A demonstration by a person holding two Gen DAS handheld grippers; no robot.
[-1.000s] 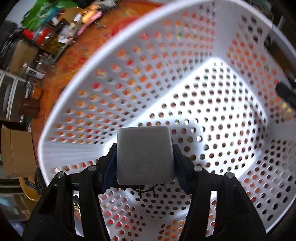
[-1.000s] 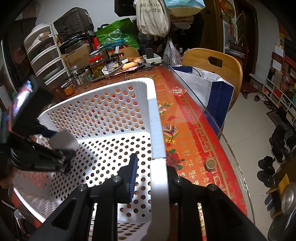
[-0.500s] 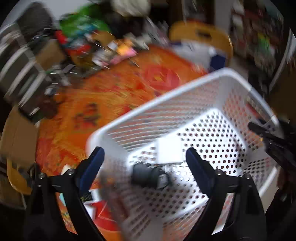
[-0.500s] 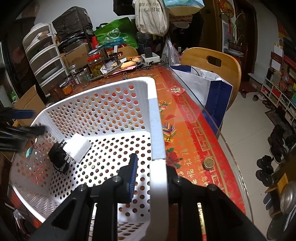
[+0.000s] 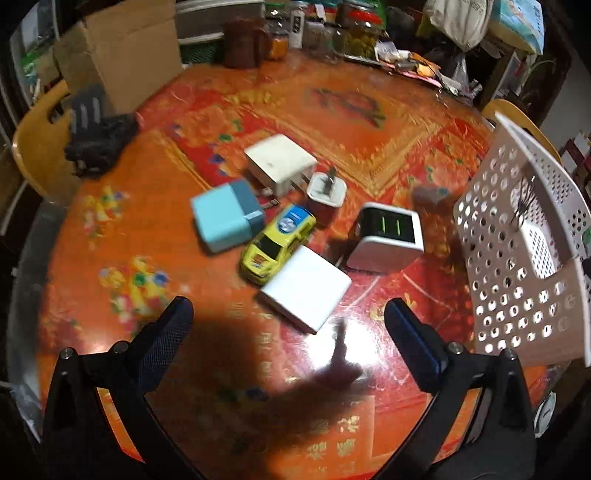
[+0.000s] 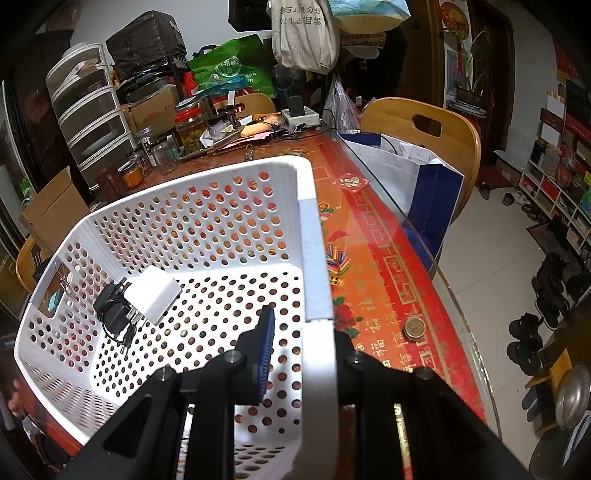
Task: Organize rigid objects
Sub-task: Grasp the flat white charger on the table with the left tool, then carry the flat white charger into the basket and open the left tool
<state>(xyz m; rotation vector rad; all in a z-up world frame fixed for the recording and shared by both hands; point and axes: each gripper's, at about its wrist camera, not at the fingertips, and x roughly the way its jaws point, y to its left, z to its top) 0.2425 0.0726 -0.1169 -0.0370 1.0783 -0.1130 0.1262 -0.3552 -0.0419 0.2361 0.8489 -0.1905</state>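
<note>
My left gripper (image 5: 288, 310) hovers over the orange table, its jaws opening with nothing between them. Just ahead of its fingertips lies a flat white block (image 5: 304, 288). Beyond it are a yellow toy car (image 5: 277, 245), a light blue charger (image 5: 225, 218), a large white charger (image 5: 280, 164), a small white plug (image 5: 327, 190) and a black-and-white charger (image 5: 388, 236). My right gripper (image 6: 306, 332) is shut on the rim of the white perforated basket (image 6: 306, 236). Inside the basket lies a white charger (image 6: 153, 299) with a black cable (image 6: 114, 310).
The basket (image 5: 517, 258) stands at the right in the left wrist view. A cardboard box (image 5: 118, 55) and jars (image 5: 354, 33) line the table's far side. A black bundle (image 5: 99, 140) lies at the left edge. A coin (image 6: 413, 328) and a wooden chair (image 6: 424, 147) sit right of the basket.
My left gripper let go of the white charger inside the basket, opened wide and swung out over the table to the group of objects. The right gripper kept still on the rim.
</note>
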